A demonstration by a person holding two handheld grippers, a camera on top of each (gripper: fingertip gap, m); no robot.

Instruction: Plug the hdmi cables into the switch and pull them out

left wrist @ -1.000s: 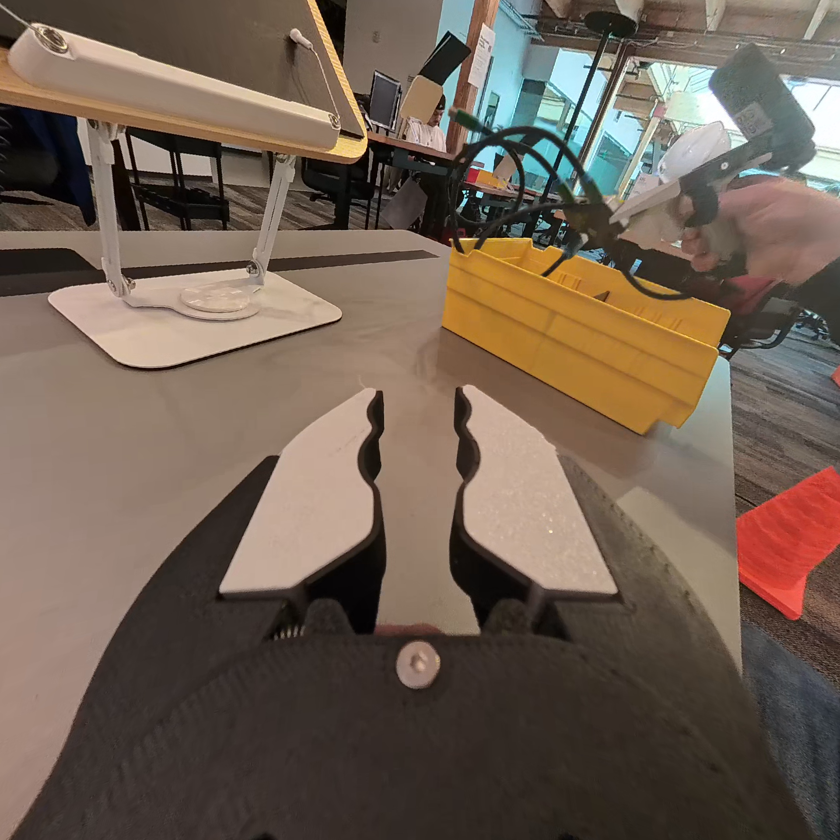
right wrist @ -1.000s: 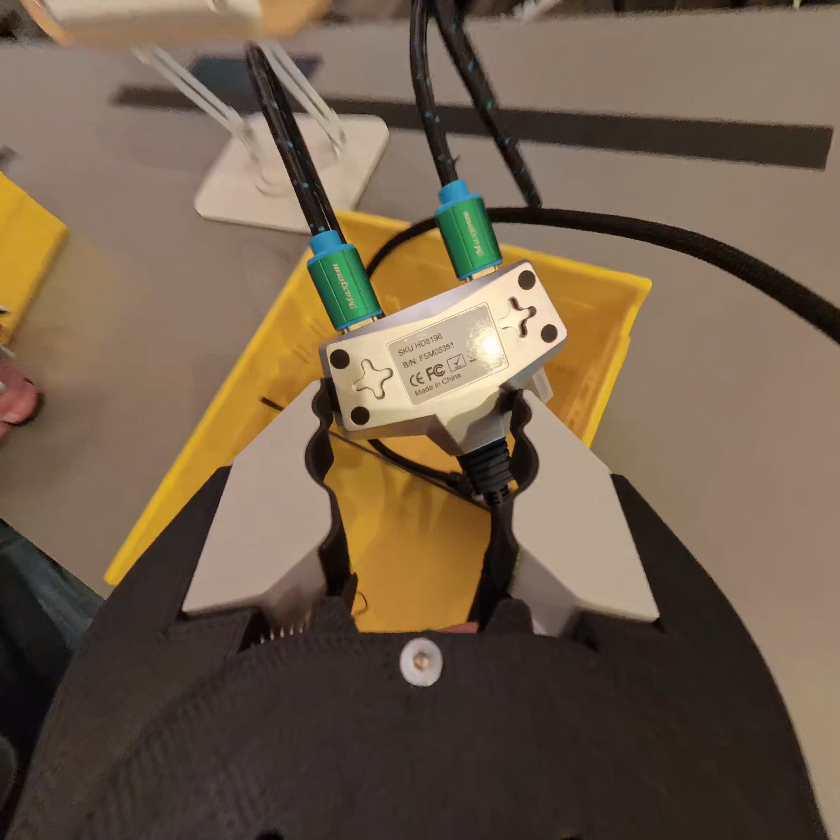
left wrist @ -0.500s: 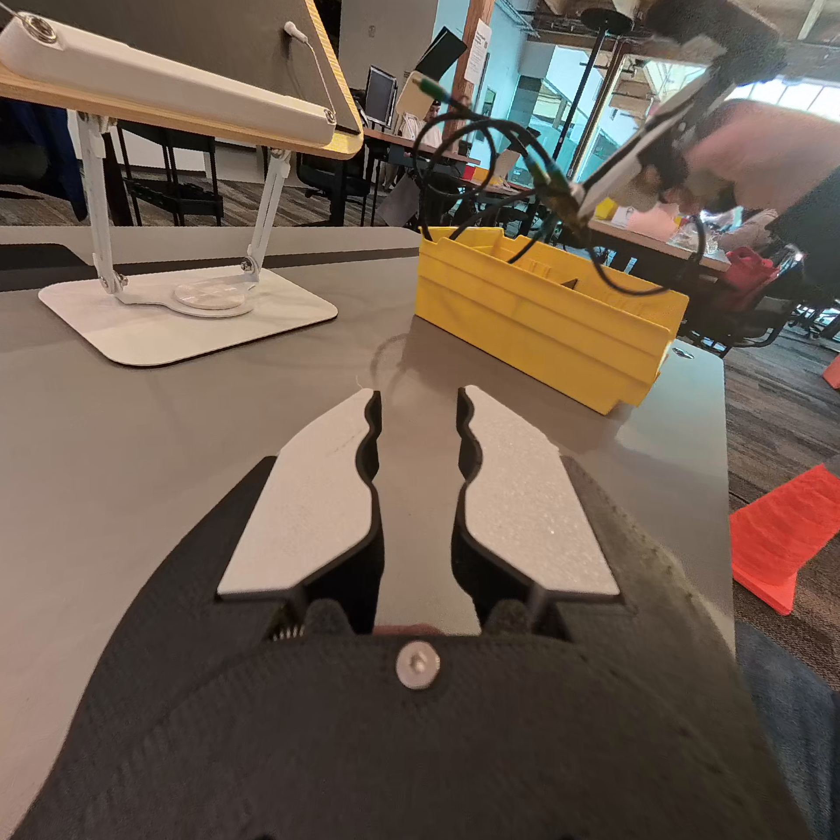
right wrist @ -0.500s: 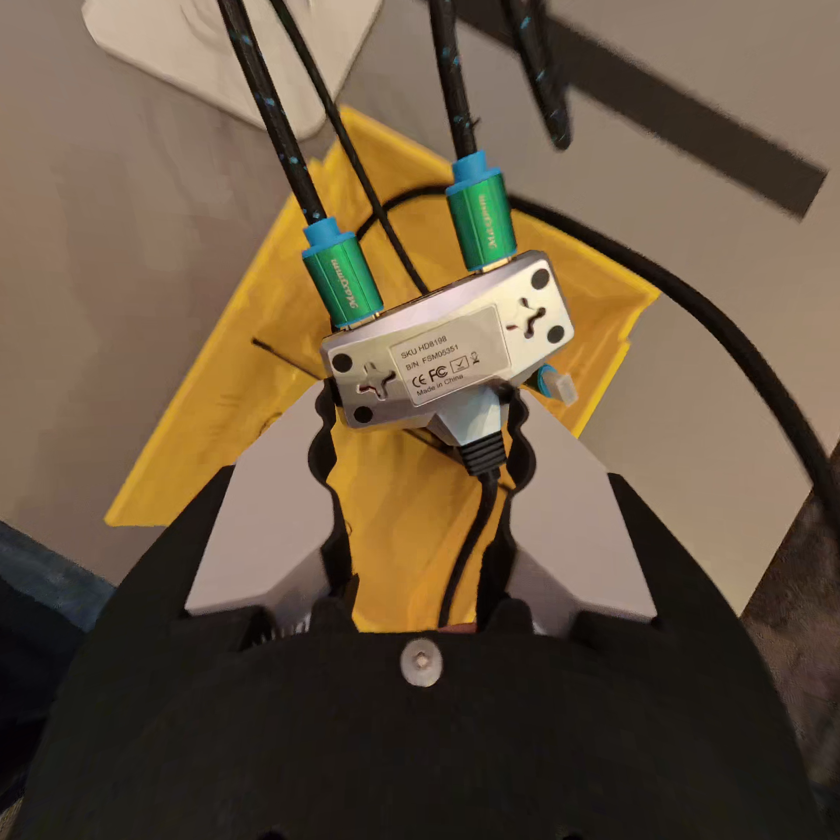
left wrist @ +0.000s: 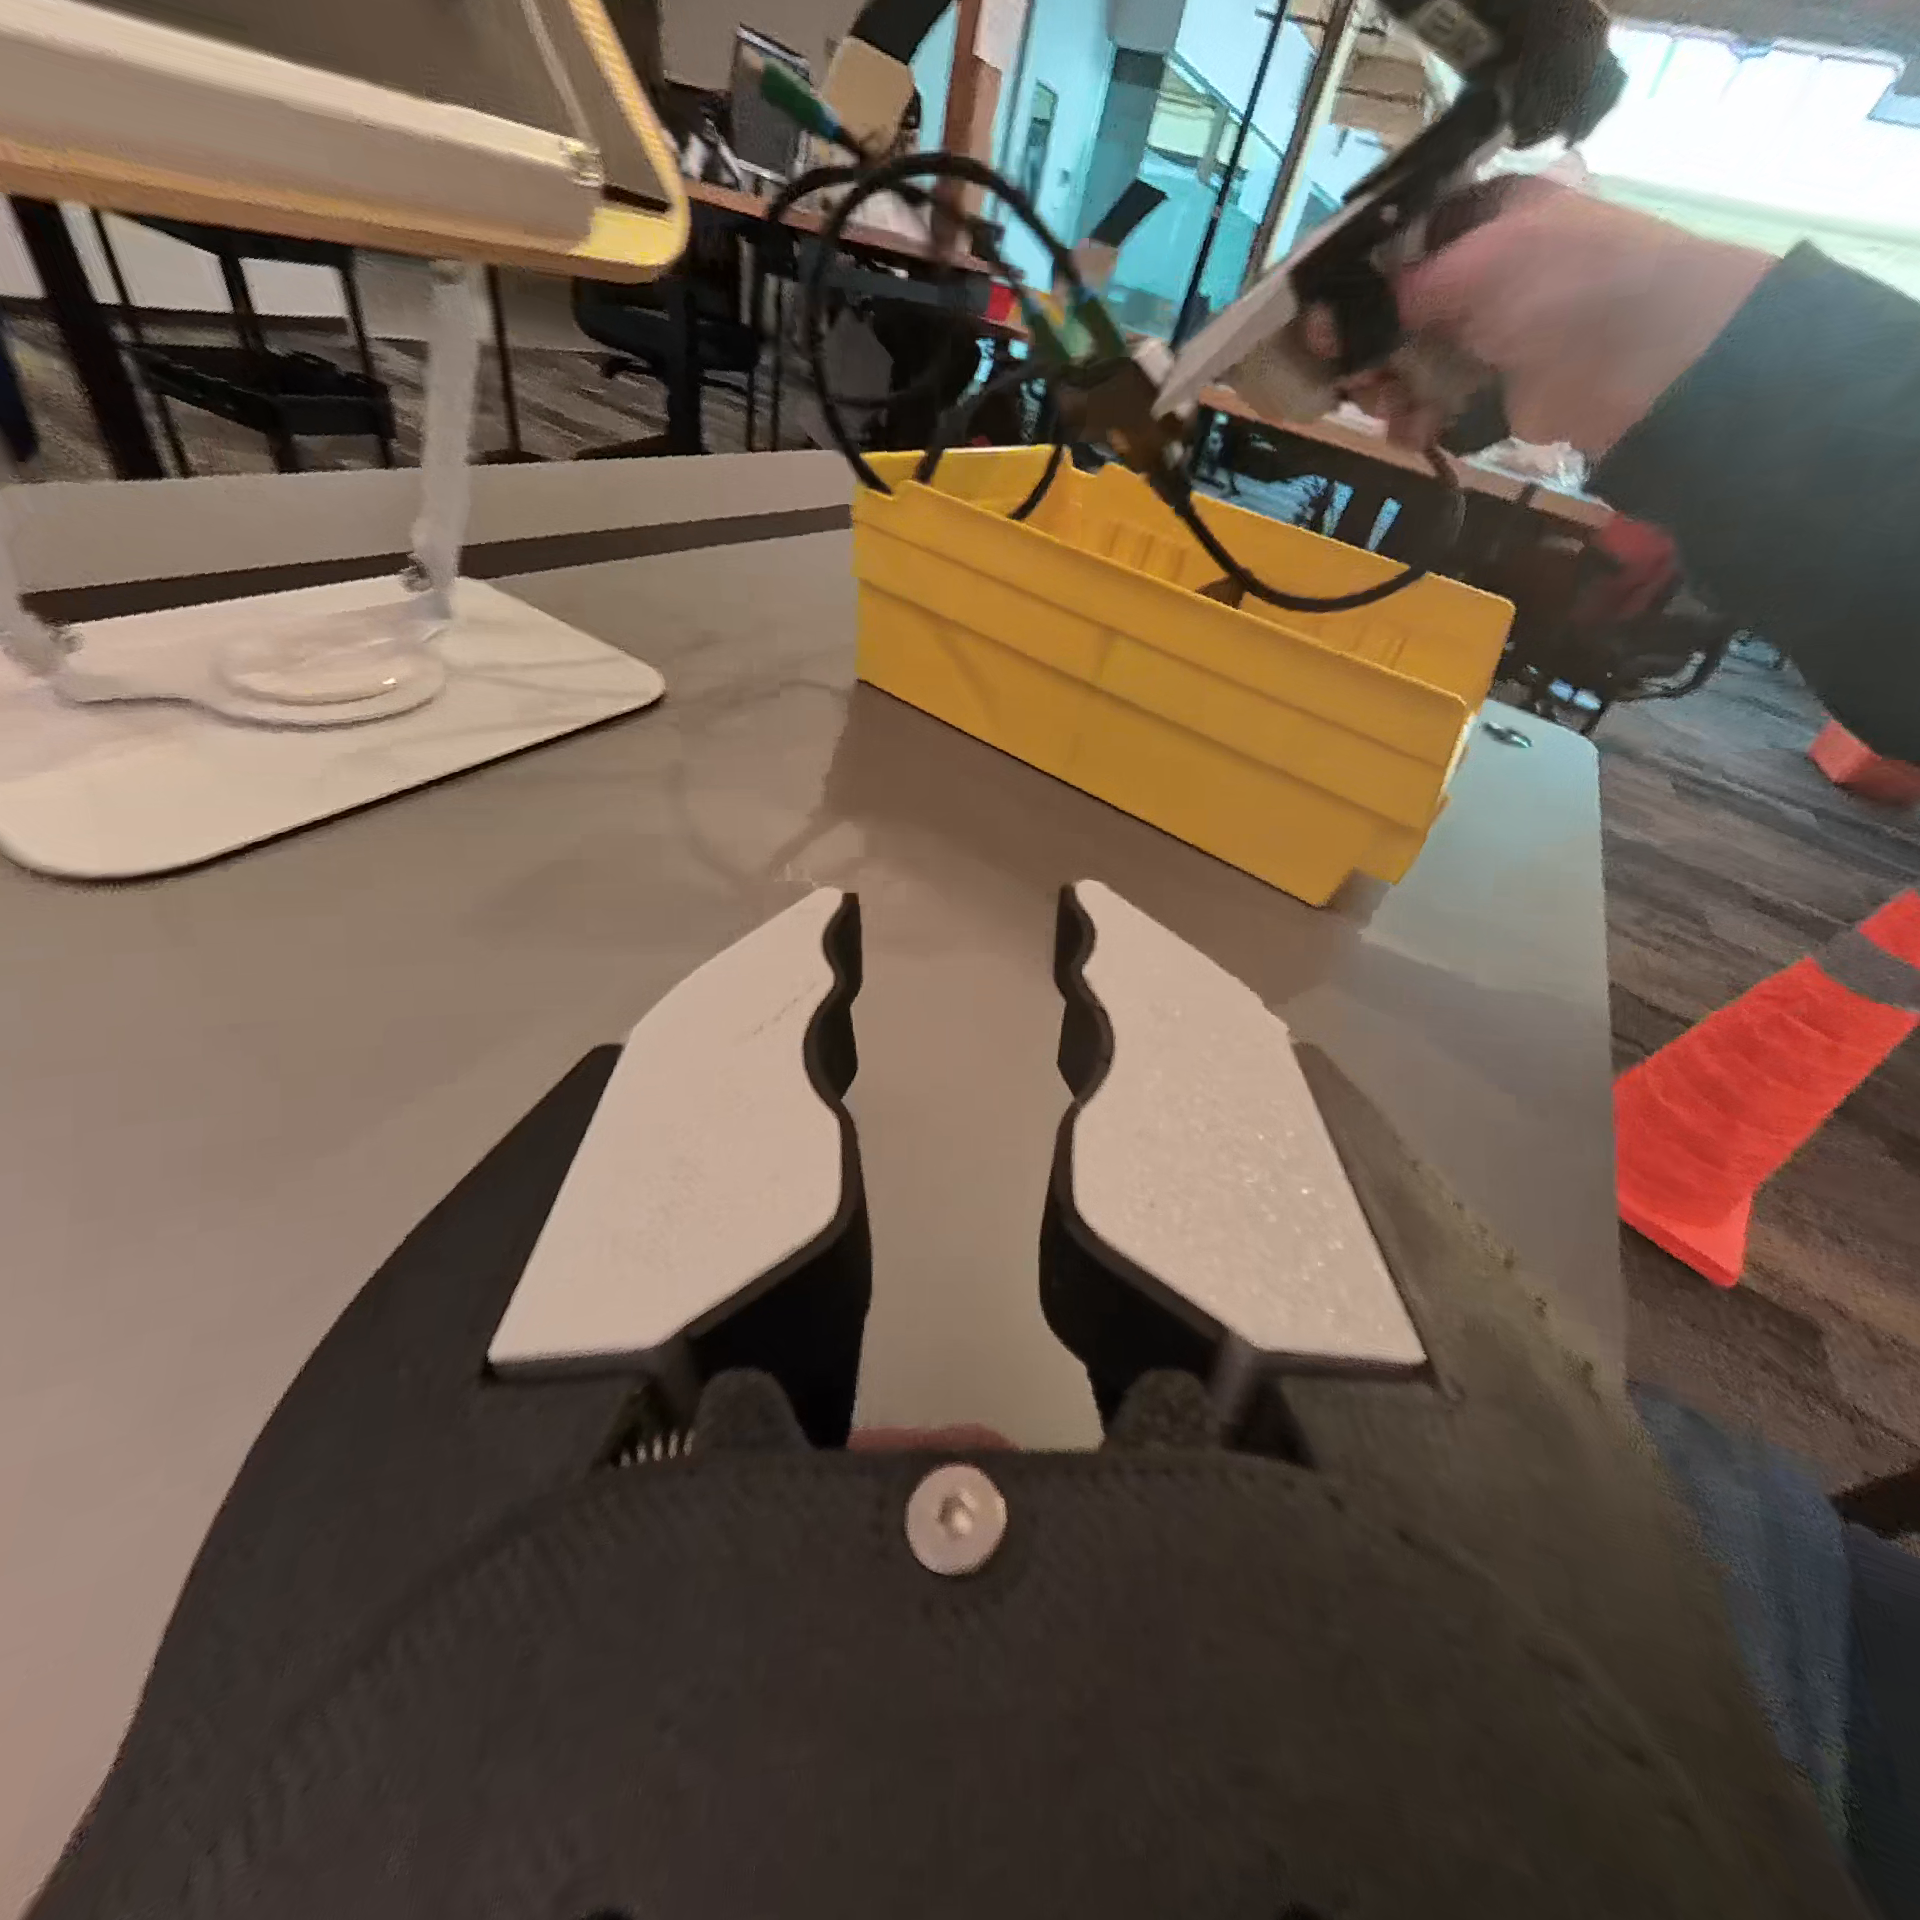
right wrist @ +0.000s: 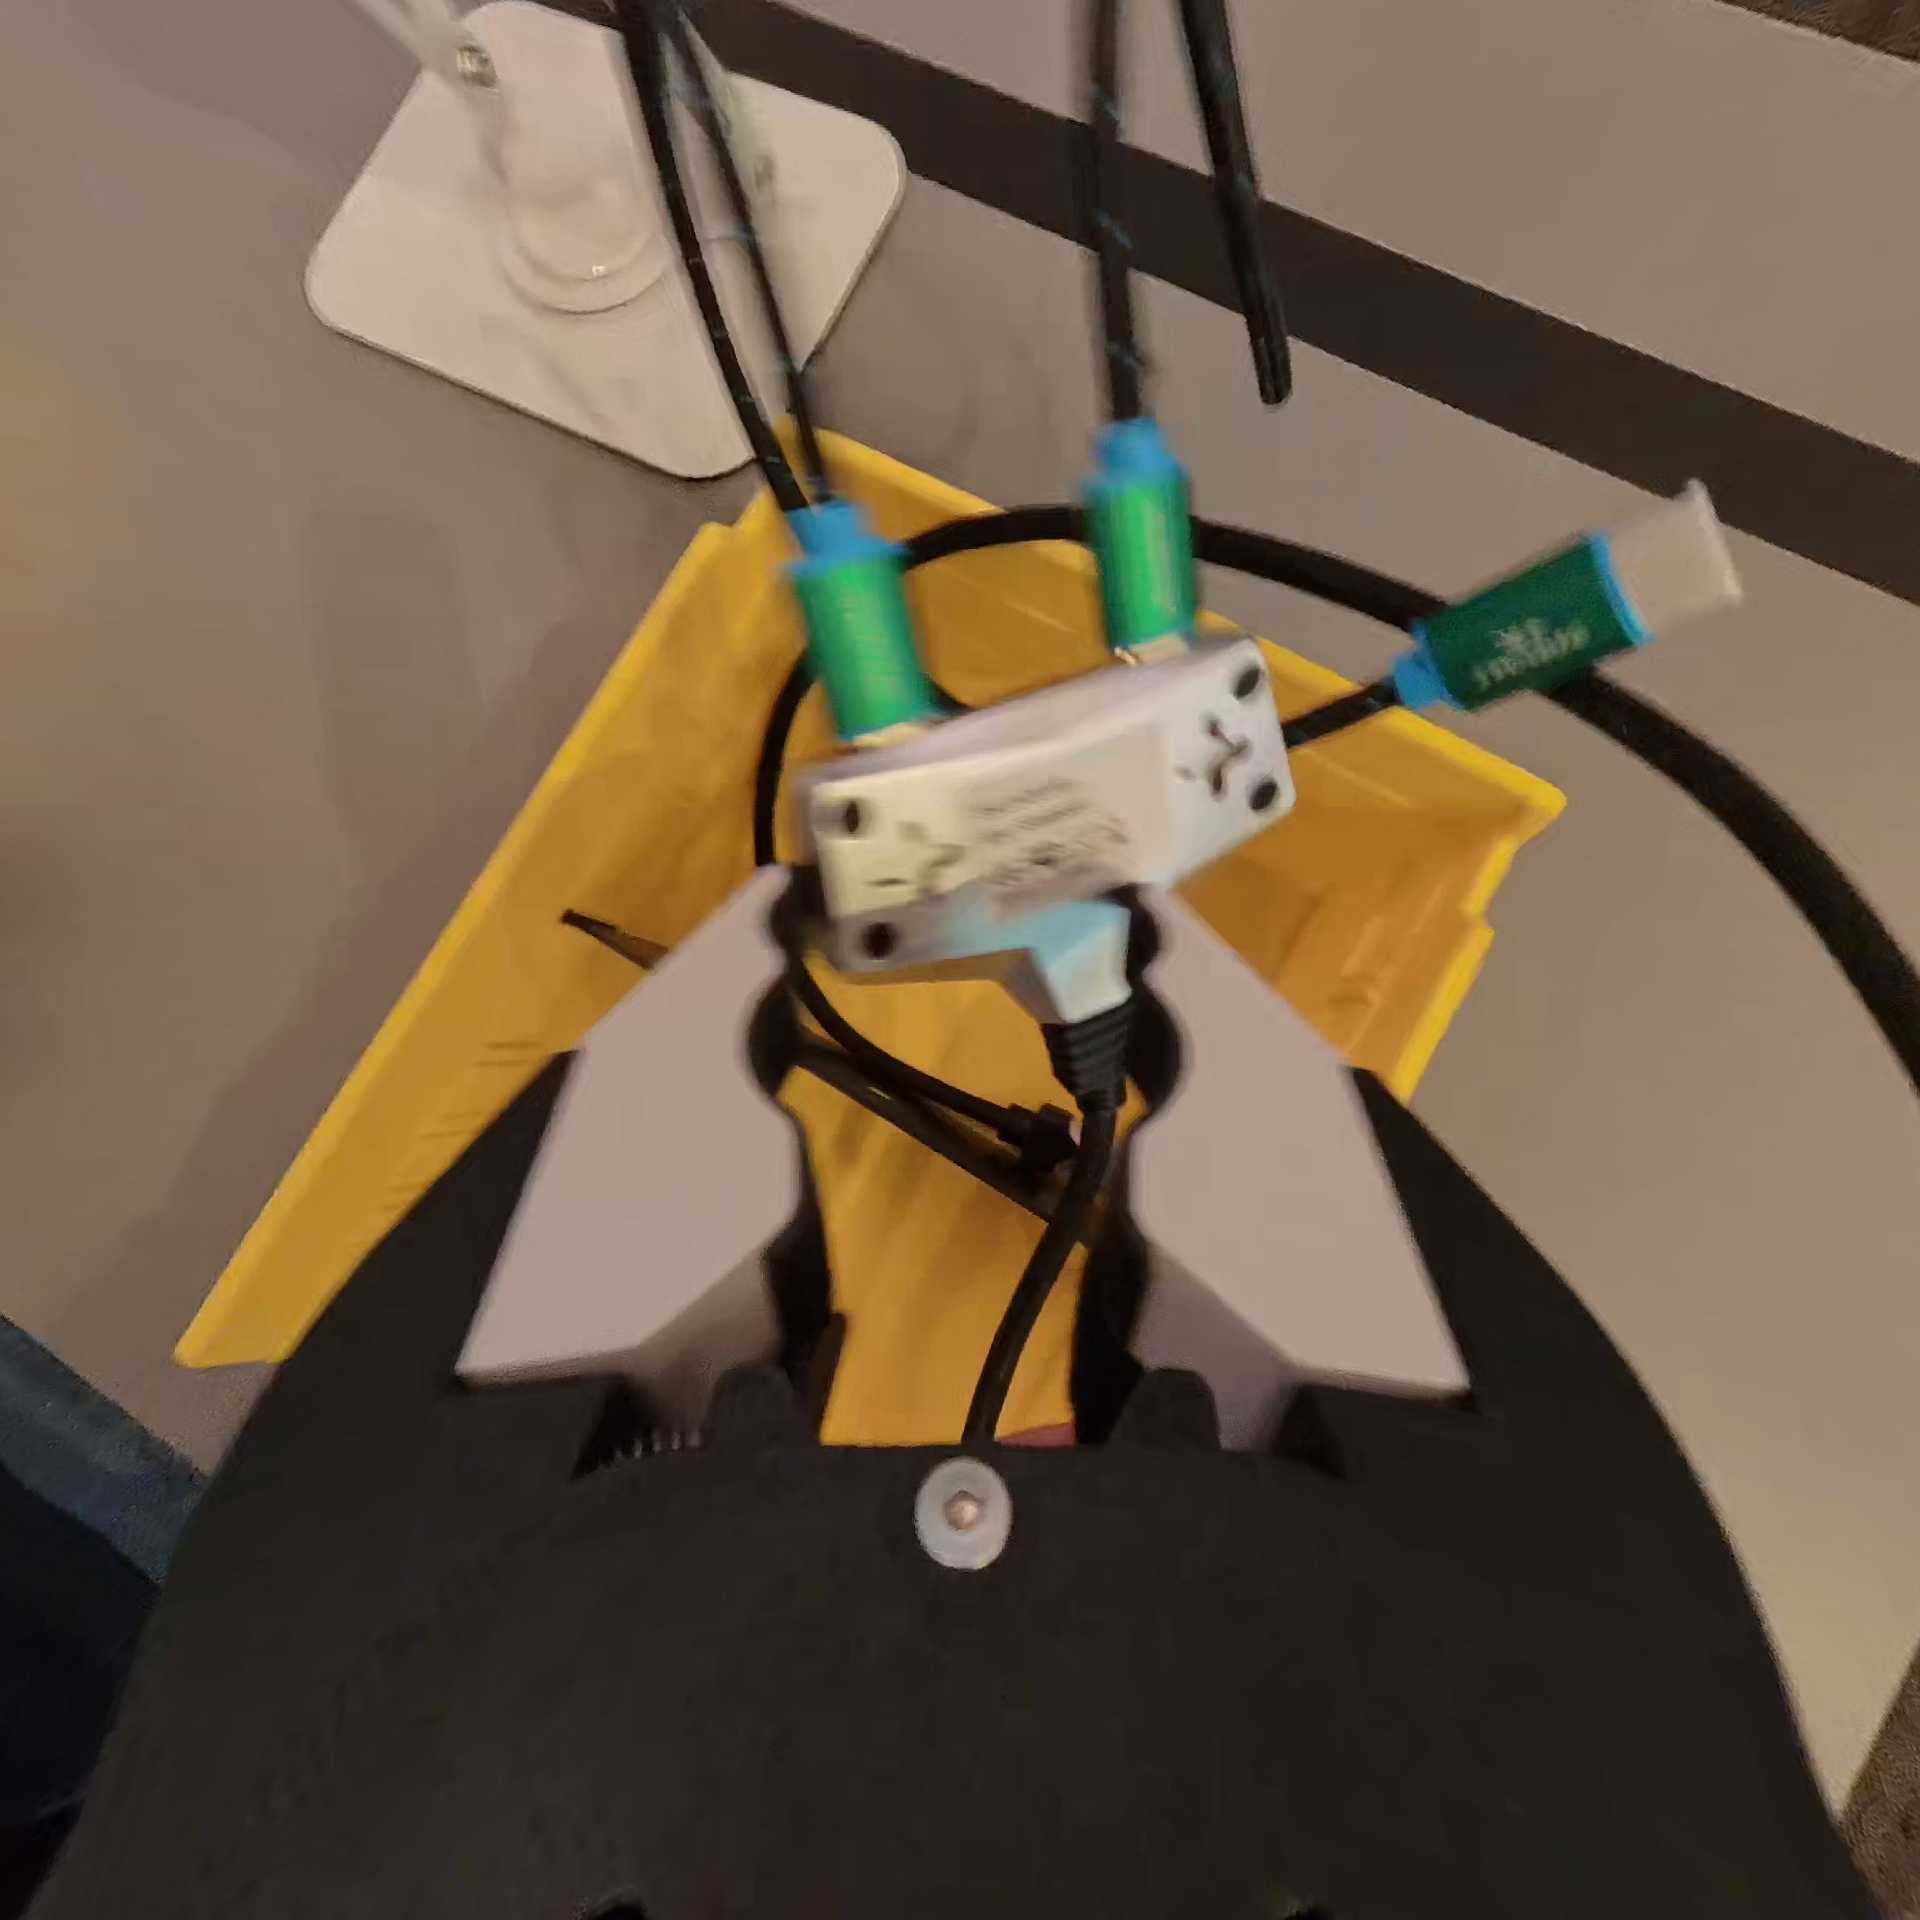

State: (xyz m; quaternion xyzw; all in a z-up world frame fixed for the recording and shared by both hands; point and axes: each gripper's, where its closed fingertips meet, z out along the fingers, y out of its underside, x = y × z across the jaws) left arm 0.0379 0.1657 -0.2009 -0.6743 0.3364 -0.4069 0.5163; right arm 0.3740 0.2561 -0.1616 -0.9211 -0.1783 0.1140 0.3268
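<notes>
Silver switch [right wrist: 1049, 821] tilted, two green-plugged cables [right wrist: 868, 644] inserted.

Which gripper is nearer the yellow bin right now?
Right. The right gripper holds the switch directly over the yellow bin; the left gripper sits short of it, empty.

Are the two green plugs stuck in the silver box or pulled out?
Plugged in: both green plugs sit in the silver switch.

Pale printed label [right wrist: 1039, 842] on underside of silver metal switch box [right wrist: 1049, 800]: blurred, unreadable. Light brand lettering on loose green-sleeved cable plug [right wrist: 1527, 649] and on two plugged-in green plugs [right wrist: 873, 644]: too smeared to read.
</notes>
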